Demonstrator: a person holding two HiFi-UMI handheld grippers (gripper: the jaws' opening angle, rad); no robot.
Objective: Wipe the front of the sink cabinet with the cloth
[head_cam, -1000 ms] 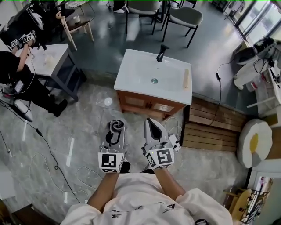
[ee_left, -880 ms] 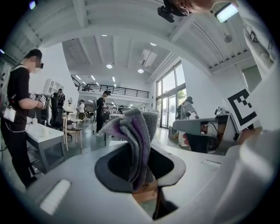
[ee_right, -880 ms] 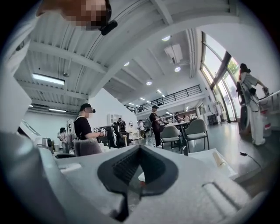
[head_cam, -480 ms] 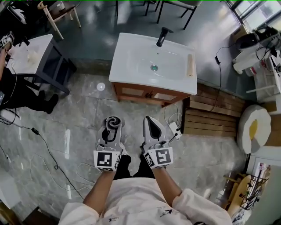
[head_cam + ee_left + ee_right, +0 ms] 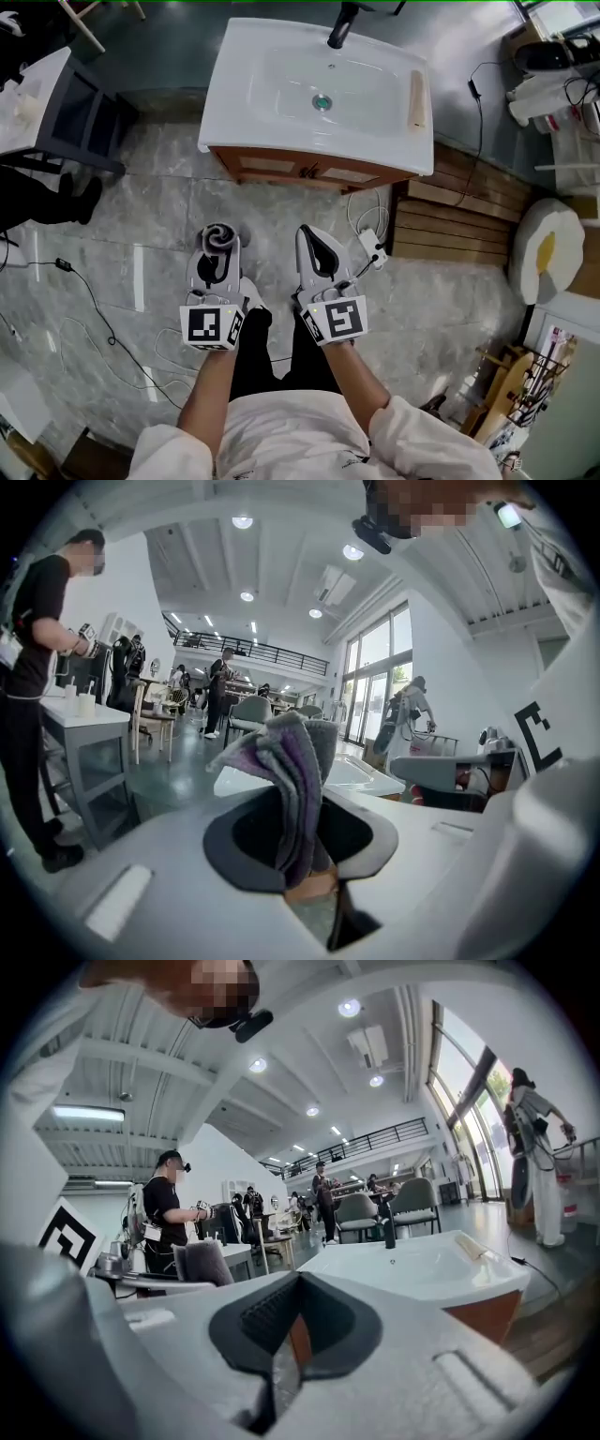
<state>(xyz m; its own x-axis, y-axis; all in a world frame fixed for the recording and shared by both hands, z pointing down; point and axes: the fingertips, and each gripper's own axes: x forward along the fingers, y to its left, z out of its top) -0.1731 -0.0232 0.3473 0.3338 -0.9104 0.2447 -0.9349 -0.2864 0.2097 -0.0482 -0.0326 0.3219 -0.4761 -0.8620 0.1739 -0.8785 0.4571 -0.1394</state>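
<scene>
The left hand-held gripper [image 5: 217, 246] is clamped on a bunched-up grey-purple cloth [image 5: 292, 780], held well short of the sink cabinet [image 5: 309, 172]. The right hand-held gripper [image 5: 321, 251] is closed on nothing. Only a fold looks pinched, so honestly the cloth could slip out once it drags across that wooden front.

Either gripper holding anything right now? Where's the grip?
Left gripper holds the cloth, jaws shut on its bunched lower end; the rest sticks out. Right gripper holds nothing, jaws together.

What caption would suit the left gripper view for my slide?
Left gripper shut on a folded grey-purple cloth, with the white sink just beyond it.
</scene>
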